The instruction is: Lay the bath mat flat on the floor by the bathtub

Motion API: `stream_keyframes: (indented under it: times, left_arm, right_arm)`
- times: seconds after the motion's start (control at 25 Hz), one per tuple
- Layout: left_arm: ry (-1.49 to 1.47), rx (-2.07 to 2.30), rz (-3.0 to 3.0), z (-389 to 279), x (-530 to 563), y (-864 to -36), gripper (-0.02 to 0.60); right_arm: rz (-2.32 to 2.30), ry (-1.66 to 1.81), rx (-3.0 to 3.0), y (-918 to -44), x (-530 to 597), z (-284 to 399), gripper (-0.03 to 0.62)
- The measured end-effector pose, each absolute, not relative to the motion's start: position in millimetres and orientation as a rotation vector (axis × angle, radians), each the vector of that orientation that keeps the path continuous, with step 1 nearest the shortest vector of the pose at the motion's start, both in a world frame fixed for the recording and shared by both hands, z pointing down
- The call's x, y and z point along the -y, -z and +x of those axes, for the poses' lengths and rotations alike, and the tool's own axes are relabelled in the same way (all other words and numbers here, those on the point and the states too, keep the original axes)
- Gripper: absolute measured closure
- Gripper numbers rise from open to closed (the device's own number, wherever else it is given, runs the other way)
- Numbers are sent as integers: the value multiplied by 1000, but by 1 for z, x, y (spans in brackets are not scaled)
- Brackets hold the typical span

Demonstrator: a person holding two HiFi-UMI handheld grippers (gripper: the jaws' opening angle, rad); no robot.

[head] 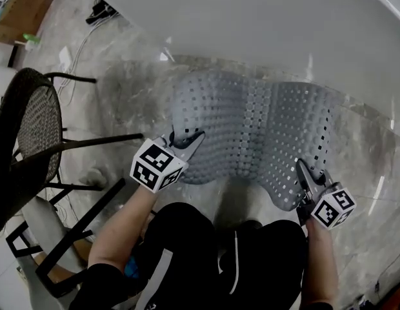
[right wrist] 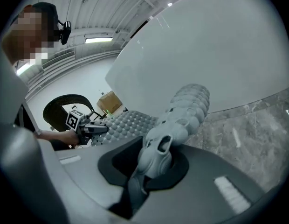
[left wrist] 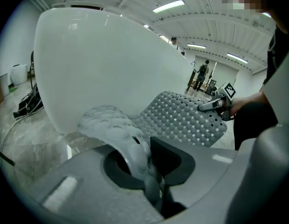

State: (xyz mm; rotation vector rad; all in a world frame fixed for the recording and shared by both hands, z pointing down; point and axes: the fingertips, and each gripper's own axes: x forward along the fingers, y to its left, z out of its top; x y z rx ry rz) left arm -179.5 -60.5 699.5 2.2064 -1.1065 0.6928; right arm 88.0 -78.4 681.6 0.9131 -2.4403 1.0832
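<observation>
Tongs first: in the head view the left tongs [head: 187, 141] are pinched shut on the near left corner of the grey bath mat [head: 258, 121], and the right tongs [head: 308, 176] are pinched shut on its near right corner. The mat stretches from the two tongs toward the white bathtub [head: 251, 18]. It has a bump down the middle, so it is not flat on the floor [head: 122, 89] yet. A black chair [head: 32, 128] stands off to the left, well apart from the mat. In the left gripper view, the jaws are close together with a bunched bit of mat squeezed between them. The rest of the mat runs across in front of the tub to the other tongs. In the right gripper view it is the same: the jaws are nearly closed on a scrunched-up corner of mat, with the tub's side just past it. I think the step in hand is setting the mat down next to the tub. Next, I think the near edge needs to go down to the floor with the hands pulled a bit apart so the bump goes away. Then both tongs can open and let go.
</observation>
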Motion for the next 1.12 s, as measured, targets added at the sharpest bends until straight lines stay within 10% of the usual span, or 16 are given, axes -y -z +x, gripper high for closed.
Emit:
stream_keyframes:
  times: [1.12]
  left_arm:
    - [-1147,1168,2024,-253,57,-864,463]
  right_arm:
    - [925,-956,2241,-795,66,104,554]
